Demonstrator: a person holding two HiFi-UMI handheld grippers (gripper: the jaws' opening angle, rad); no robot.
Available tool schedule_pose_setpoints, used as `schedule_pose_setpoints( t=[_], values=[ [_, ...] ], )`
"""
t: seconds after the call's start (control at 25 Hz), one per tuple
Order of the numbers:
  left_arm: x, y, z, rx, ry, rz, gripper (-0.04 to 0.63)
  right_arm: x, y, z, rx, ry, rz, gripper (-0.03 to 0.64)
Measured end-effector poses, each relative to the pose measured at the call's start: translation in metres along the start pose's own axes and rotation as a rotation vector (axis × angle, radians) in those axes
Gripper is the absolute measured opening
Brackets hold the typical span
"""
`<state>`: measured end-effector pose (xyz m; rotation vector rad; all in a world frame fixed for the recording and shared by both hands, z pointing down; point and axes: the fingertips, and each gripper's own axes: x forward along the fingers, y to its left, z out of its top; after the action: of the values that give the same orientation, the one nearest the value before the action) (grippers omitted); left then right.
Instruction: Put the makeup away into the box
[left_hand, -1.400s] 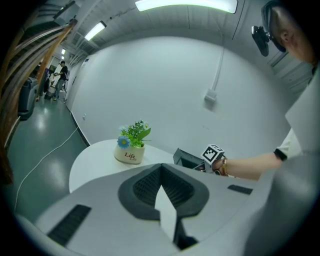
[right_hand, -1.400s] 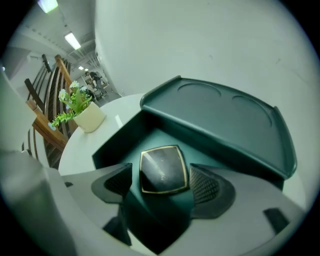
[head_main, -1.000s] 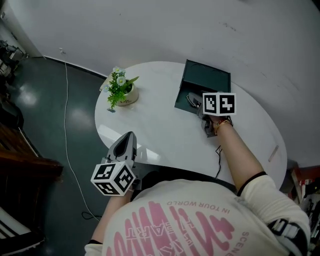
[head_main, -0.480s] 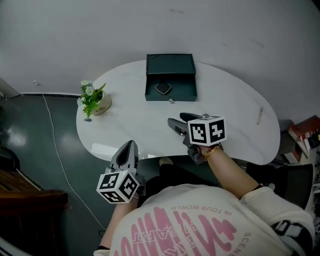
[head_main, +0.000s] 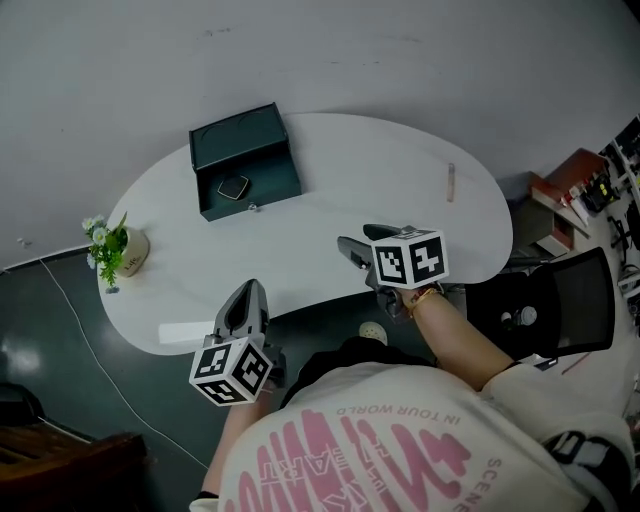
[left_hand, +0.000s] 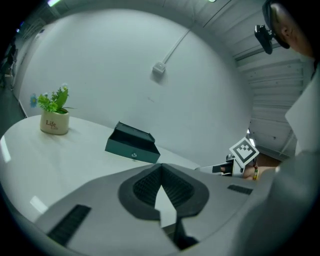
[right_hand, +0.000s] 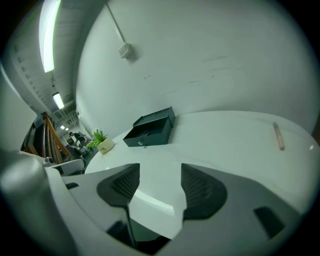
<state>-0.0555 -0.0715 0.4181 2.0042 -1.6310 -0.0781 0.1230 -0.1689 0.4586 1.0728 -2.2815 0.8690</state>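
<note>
Since the earlier frame, your right hand-held gripper (head_main: 362, 243) has withdrawn from the dark green open box (head_main: 240, 135) to the near edge of the white rounded tabletop (head_main: 330, 190). Its jaws have just been opening, with nothing between them.

Head view: a small dark rounded compact (head_main: 234, 187) lies inside the box. A slim pale stick-shaped item (head_main: 451, 182) lies well apart from it, near the tabletop's right end, and is probably the next pick.

Left gripper view: your left hand-held gripper (left_hand: 161, 170) has its jaws together and empty. Keep it clear.

Right gripper view: the stick appears at the right, the box at centre left. Turn toward the stick, keep the jaws apart, straddle its narrow width at mid-length, then close.
</note>
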Motion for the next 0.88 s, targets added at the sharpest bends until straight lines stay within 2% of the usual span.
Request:
schedule_pose_setpoints(
  t=[0.16,0.44,0.64,0.88],
  values=[
    [0.022,-0.017,0.003,0.017,0.009,0.012,0.002,-0.012,-0.043,0.007,0.054,-0.02,-0.017,0.264],
    [0.072,-0.065,0.007,-0.031,-0.012,0.023,0.002,-0.029,-0.114,0.018,0.043,0.016,-0.04,0.272],
    [0.107,-0.107,-0.003,-0.024,0.01,0.002,0.002,-0.05,-0.183,0.025,0.081,0.006,-0.091,0.275],
    [0.135,-0.138,-0.007,-0.01,0.005,0.018,0.002,-0.062,-0.253,0.029,0.135,-0.007,-0.134,0.279]
  ],
)
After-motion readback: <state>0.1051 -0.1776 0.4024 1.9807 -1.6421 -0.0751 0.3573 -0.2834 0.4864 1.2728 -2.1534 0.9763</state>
